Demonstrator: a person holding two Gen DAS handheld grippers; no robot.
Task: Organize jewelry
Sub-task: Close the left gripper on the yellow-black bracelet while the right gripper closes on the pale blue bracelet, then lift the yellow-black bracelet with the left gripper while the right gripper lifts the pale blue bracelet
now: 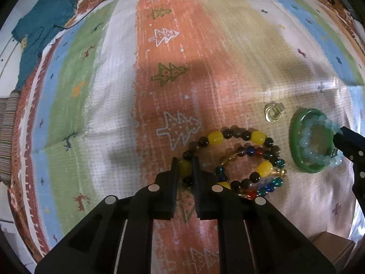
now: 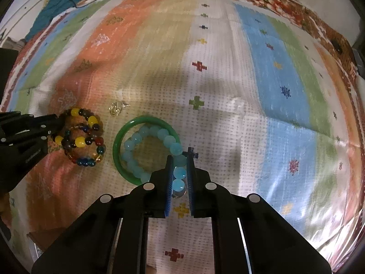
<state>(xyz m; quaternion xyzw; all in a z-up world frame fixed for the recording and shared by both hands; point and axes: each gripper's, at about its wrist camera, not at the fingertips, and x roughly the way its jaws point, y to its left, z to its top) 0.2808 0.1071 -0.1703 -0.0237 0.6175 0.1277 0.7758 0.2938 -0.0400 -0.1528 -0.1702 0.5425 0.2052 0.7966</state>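
Teal cloth (image 1: 41, 27): lies at the far left edge of the striped mat (image 1: 95, 105), partly off it, with a thin dark cable (image 1: 91, 11) running beside it
Left gripper (image 1: 185, 167): comes from below in its own view and points steeply down at the mat; its jaws are closed tight on one yellow bead at the left side of the dark-and-yellow bracelet
Dark-and-yellow bracelet (image 1: 230, 157): a ring of dark round beads and bigger yellow beads, it lies flat on the orange stripe, with the left part between the black fingers (image 1: 174, 171)
Multicoloured bracelet (image 1: 255, 178): small clear beads in blue, red, amber and teal; it lies inside and partly under the dark-and-yellow one, touching it
Gold ring (image 1: 273, 113): a small shiny piece alone on the mat, beyond the two bracelets and near the green bangle, not touching them
Green bangle (image 2: 118, 146): a smooth green hoop flat on the pale stripe, to the right of the bead pile
Light blue bracelet (image 2: 146, 143): round pale blue beads, most of it is inside the green bangle and its right part crosses over the rim
Right gripper (image 2: 180, 166): points steeply down; the jaws with blue pads (image 2: 168, 182) are almost together and pinch the pale blue beads at the right side of the bracelet, where a small metal piece hangs
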